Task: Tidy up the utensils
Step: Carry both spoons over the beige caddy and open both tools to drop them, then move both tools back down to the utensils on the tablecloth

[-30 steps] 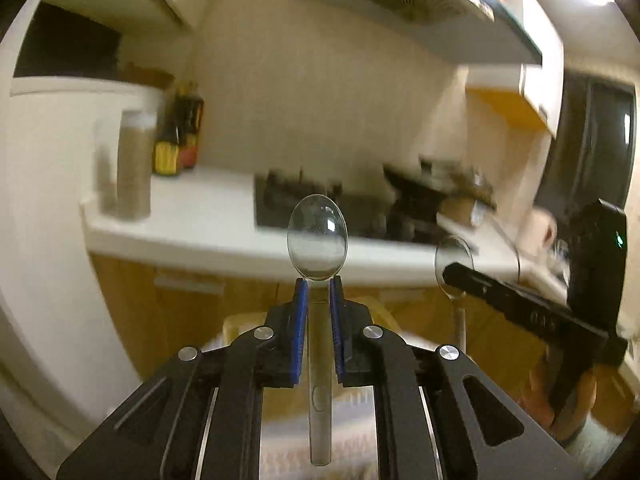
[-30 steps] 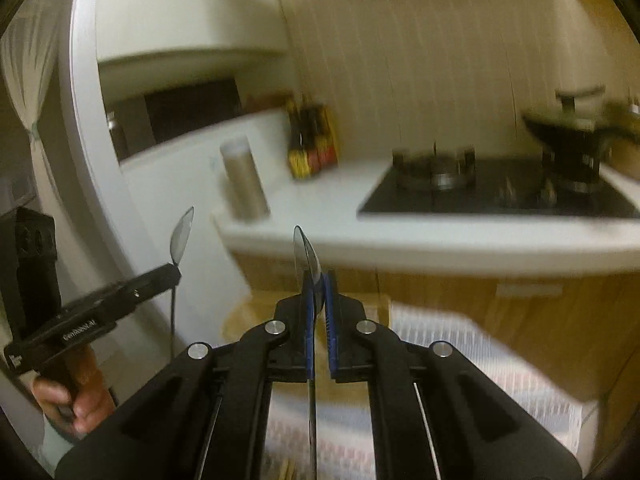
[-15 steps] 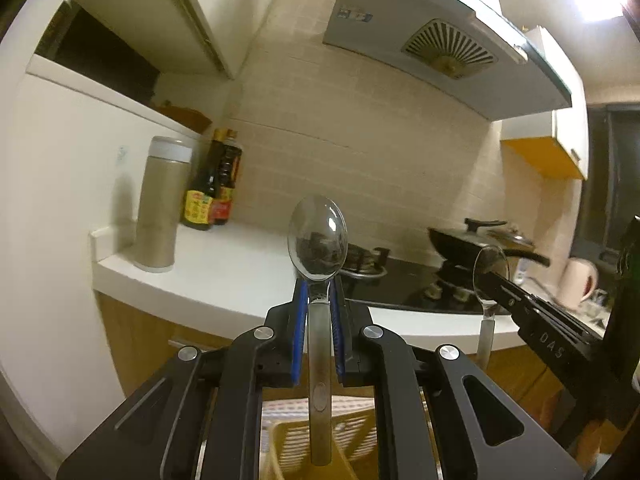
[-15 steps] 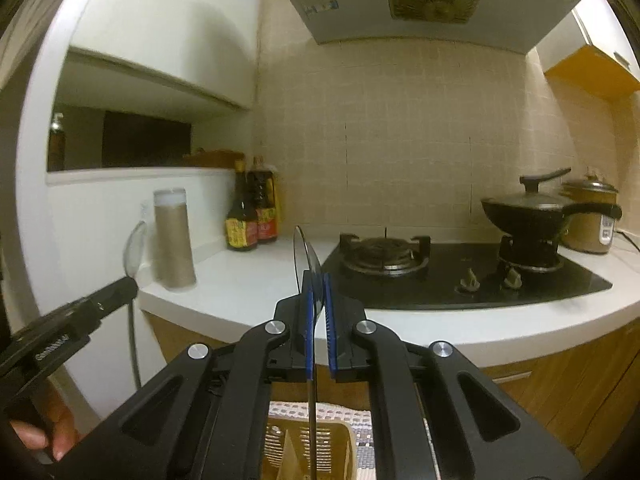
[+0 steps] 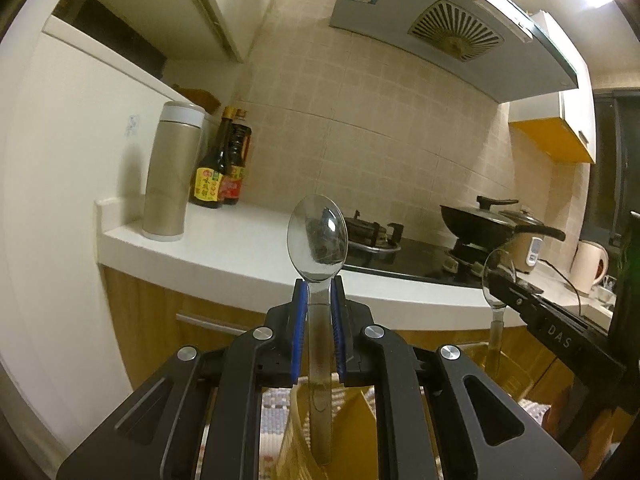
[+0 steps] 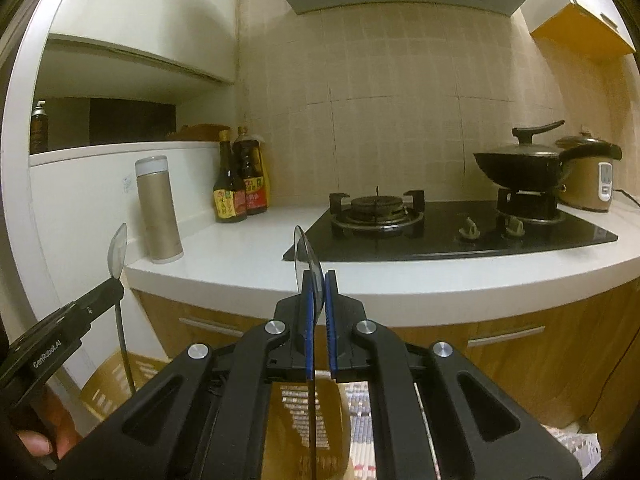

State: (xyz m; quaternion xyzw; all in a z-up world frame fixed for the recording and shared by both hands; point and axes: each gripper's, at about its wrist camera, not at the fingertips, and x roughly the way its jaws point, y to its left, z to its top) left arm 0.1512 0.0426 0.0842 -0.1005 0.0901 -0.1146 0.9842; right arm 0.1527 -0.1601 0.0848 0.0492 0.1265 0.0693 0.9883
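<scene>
each gripper pinches one spoon upright, bowl up: left gripper (image 5: pixel 319 300) on the left spoon (image 5: pixel 317 240), right gripper (image 6: pixel 319 292) on the right spoon (image 6: pixel 306 264), above a yellow basket (image 6: pixel 304 420). two spoons, two bottles (image 6: pixel 240 184).

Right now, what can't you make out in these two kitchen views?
- Left view: spoon handle's end, hidden in the yellow basket, itself behind the left gripper.
- Right view: basket contents, blocked by the right gripper.
- Bottle label text: too small.
</scene>
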